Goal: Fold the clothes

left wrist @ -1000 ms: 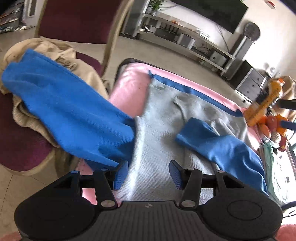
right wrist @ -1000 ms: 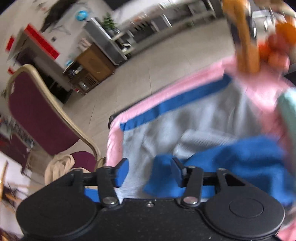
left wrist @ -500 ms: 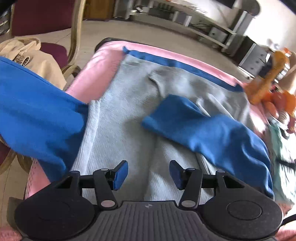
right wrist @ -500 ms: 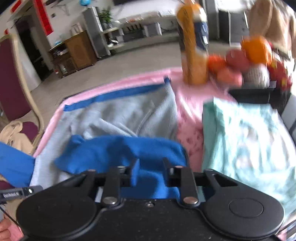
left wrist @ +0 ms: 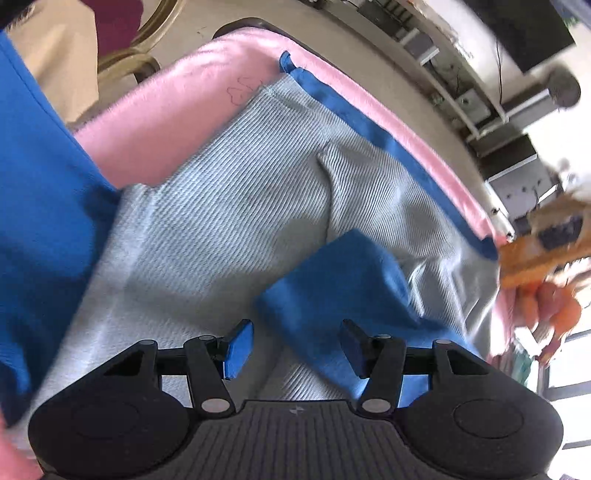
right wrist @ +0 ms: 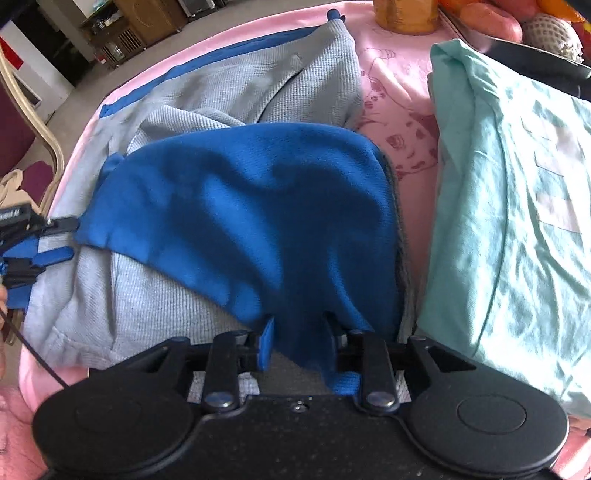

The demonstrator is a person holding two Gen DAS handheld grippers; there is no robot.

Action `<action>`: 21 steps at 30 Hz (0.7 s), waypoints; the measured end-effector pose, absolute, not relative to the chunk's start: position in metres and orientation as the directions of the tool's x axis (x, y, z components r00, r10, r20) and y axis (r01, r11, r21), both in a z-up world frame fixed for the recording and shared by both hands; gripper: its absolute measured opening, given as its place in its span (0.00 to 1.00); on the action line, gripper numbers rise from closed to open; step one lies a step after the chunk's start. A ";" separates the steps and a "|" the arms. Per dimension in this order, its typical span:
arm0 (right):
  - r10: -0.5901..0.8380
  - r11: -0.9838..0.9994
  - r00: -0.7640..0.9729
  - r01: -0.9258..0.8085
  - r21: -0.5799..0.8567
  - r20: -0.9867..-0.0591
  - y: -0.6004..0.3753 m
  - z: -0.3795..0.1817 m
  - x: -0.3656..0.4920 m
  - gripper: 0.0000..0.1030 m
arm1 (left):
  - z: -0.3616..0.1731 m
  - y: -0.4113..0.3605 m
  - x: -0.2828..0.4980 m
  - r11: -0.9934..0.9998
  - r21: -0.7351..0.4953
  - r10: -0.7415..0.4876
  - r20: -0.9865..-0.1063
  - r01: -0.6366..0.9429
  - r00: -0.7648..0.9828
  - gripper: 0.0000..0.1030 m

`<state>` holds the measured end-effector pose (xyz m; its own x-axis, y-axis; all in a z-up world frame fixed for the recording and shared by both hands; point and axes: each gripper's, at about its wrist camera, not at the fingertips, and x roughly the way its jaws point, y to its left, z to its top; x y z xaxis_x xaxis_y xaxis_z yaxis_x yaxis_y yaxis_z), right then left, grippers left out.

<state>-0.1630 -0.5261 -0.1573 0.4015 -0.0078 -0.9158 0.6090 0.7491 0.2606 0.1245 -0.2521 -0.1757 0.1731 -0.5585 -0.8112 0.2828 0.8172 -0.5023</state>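
the grey top (right wrist: 221, 92) lies spread on the pink blanket (right wrist: 399, 110), its blue sleeve (right wrist: 258, 206) folded across the body. the right gripper (right wrist: 299, 343) is clamped on the sleeve's near edge, and the cloth bunched there hides the right pad. in the left wrist view the left gripper (left wrist: 291, 347) hangs over the top with its jaws apart, holding nothing; the other blue sleeve (left wrist: 40, 206) fills the left edge, cut off by the frame. a mint shirt (right wrist: 517, 206) lies just beside the top, right. bottle (right wrist: 406, 14) and fruit (right wrist: 491, 18) at the far edge are cut off; in the left view they blur.
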 end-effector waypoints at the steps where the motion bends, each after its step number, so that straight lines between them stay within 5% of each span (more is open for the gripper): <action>1: -0.008 0.749 0.403 0.609 0.262 -0.915 -0.525 -0.157 -0.163 0.32 | -0.178 -0.254 0.125 0.822 -0.501 -0.553 -0.815 0.269 0.173 0.48; 7: -0.007 0.739 0.409 0.617 0.271 -0.913 -0.528 -0.159 -0.164 0.33 | -0.183 -0.253 0.124 0.832 -0.506 -0.550 -0.808 0.227 0.211 0.36; 8: -0.008 0.738 0.410 0.618 0.271 -0.912 -0.528 -0.159 -0.164 0.33 | -0.183 -0.254 0.125 0.832 -0.503 -0.549 -0.806 0.234 0.221 0.25; 9: -0.009 0.735 0.412 0.620 0.273 -0.911 -0.529 -0.158 -0.164 0.33 | -0.181 -0.255 0.123 0.833 -0.494 -0.547 -0.804 0.248 0.235 0.00; 21: -0.010 0.703 0.439 0.642 0.306 -0.898 -0.541 -0.159 -0.173 0.36 | -0.096 -0.227 0.060 0.855 -0.236 -0.491 -0.653 0.462 0.576 0.02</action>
<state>-0.1735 -0.5414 -0.1586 0.4389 -0.0101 -0.8985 0.6418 0.7033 0.3056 0.0601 -0.2270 -0.0965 0.5761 -0.4910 -0.6534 0.4617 0.8552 -0.2355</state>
